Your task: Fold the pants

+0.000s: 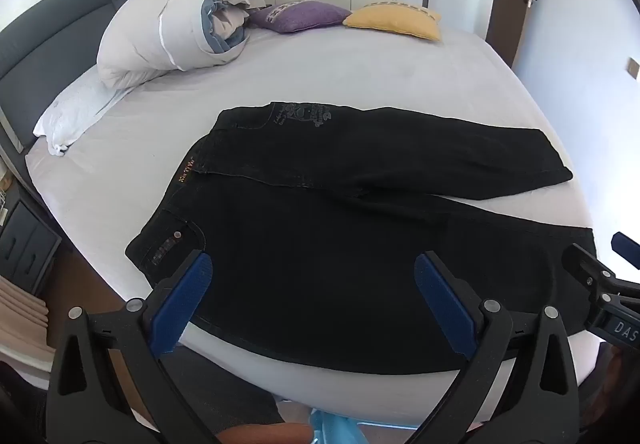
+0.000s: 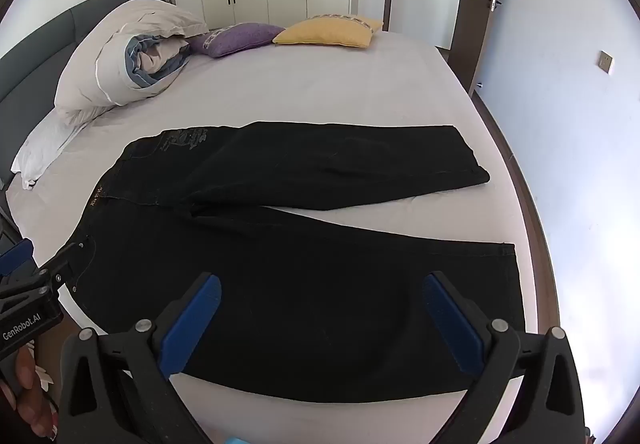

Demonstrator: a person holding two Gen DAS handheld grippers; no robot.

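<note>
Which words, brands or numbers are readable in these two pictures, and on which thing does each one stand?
"GenRobot.AI": on the left hand-held gripper, seen from the right wrist view.
"DAS", cut off by the frame: on the right hand-held gripper.
Orange waistband lettering on the black pants: too blurred.
Grey pocket print: too small.

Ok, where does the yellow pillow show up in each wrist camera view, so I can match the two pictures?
Left wrist view: the yellow pillow lies top right of centre, at the far edge of the bed.
Right wrist view: the yellow pillow lies top centre, at the same far edge.
Shared landmark: the purple pillow lies just left of it in both views.
</note>
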